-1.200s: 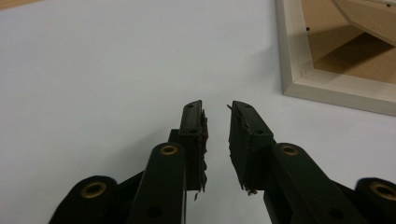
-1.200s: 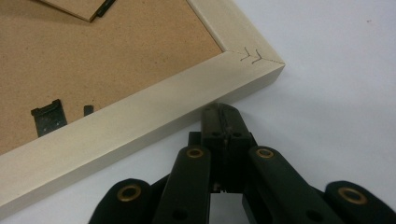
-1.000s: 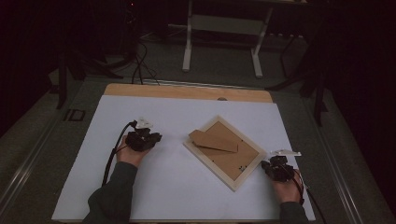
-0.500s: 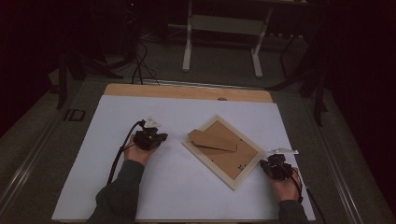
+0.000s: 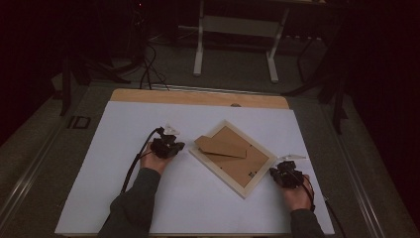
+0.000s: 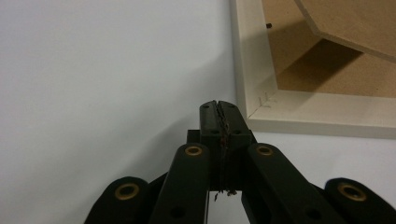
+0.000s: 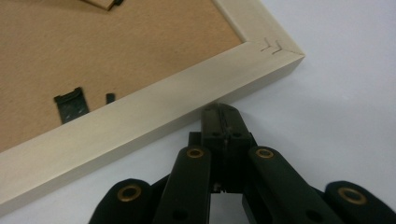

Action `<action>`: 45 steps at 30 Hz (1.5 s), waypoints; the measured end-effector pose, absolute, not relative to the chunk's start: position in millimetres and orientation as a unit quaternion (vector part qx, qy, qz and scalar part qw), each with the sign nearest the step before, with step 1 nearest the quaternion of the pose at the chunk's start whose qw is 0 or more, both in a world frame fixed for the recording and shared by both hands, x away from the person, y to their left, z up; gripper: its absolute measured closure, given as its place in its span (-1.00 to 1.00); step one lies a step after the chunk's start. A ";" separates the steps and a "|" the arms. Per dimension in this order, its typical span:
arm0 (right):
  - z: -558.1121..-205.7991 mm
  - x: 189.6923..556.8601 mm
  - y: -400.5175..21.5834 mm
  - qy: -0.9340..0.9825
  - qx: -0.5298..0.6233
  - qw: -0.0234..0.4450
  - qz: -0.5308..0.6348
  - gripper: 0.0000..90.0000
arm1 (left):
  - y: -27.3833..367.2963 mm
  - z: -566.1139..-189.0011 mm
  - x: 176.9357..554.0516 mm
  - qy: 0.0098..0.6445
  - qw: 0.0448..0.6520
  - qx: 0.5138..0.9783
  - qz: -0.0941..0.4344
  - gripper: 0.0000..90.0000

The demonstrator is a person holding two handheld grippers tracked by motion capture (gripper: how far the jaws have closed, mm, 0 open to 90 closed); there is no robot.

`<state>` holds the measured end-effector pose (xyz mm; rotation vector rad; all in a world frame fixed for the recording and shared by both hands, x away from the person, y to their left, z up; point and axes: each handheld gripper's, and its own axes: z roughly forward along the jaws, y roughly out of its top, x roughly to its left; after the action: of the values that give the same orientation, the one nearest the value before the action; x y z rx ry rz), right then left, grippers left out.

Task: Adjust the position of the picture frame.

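Note:
A light wooden picture frame [image 5: 218, 173] lies face down and turned cornerwise on the white sheet [image 5: 114, 163]. Its brown backing board [image 5: 245, 166] faces up, and the brown prop stand [image 5: 220, 147] is raised off it. My left gripper [image 5: 181, 147] is shut with nothing in it, its tip just beside the frame's left corner. In the left gripper view the shut jaws [image 6: 219, 105] sit next to the frame corner [image 6: 261, 114]. My right gripper [image 5: 273, 172] is shut and empty too; its tip [image 7: 219, 108] rests against the frame's outer edge [image 7: 154, 116] near a corner.
A wooden strip [image 5: 198, 97] runs along the far edge of the table. Beyond it, on the dark floor, are a white stand's legs [image 5: 199, 54] and cables [image 5: 146, 64]. A black turn clip [image 7: 70, 106] sits on the backing board.
My left gripper has moved to the right across the sheet, up to the frame's left corner. The right gripper and the frame have stayed where they were.

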<state>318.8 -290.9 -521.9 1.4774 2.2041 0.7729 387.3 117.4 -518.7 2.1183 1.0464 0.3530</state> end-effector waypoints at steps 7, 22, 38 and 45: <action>-521.7 315.8 -285.0 0.790 0.516 0.183 0.275 1.00 | 110.9 -525.2 394.8 0.411 0.366 0.824 0.132 1.00; -520.8 306.1 -269.2 0.808 0.494 0.174 0.271 1.00 | 106.7 -530.0 401.4 0.411 0.362 0.827 0.130 1.00; -520.4 310.7 -267.3 0.810 0.492 0.169 0.270 1.00 | 106.5 -532.6 399.1 0.416 0.350 0.829 0.131 1.00; -520.3 314.3 -266.0 0.810 0.493 0.170 0.269 1.00 | 106.2 -531.7 396.4 0.417 0.345 0.830 0.134 1.00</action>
<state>314.3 -266.0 -520.3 1.3999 2.3011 0.7656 396.4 106.2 -531.7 2.1565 1.0821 0.3481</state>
